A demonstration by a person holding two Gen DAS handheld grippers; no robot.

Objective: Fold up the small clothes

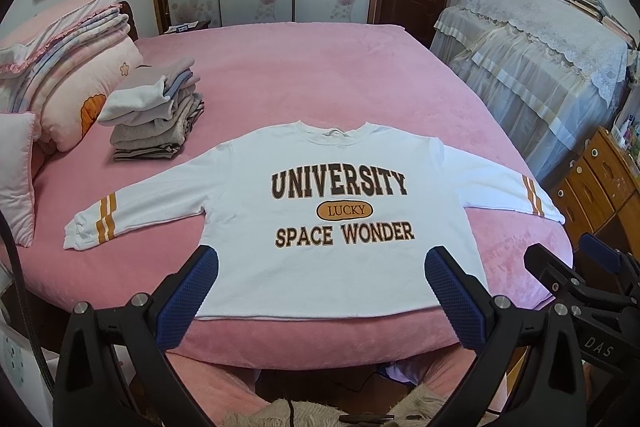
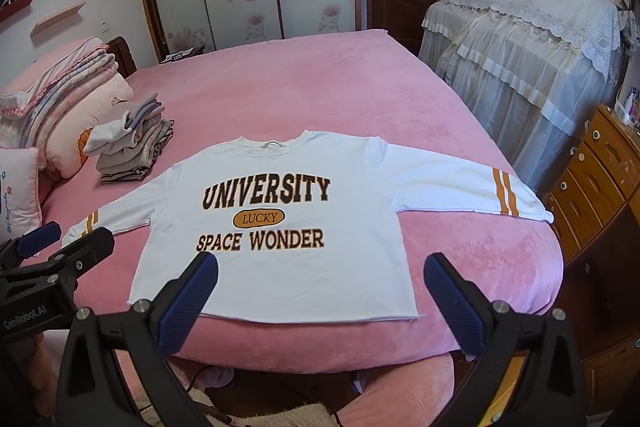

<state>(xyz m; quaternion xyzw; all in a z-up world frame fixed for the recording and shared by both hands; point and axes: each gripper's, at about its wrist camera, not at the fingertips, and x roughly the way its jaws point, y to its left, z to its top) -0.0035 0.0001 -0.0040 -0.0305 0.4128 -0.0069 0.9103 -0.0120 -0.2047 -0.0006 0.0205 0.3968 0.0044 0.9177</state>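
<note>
While both grippers' fingers (image 1: 200,279) gape, a sweatshirt (image 1: 320,267) lies flat on the pink bed (image 1: 340,87).

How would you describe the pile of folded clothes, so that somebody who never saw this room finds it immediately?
Start at the large pink bed. On its left side, beside the pink bedding and beyond the spread white sweatshirt, stands the pile of folded clothes. It alone is a neat stack of grey and white garments.
</note>
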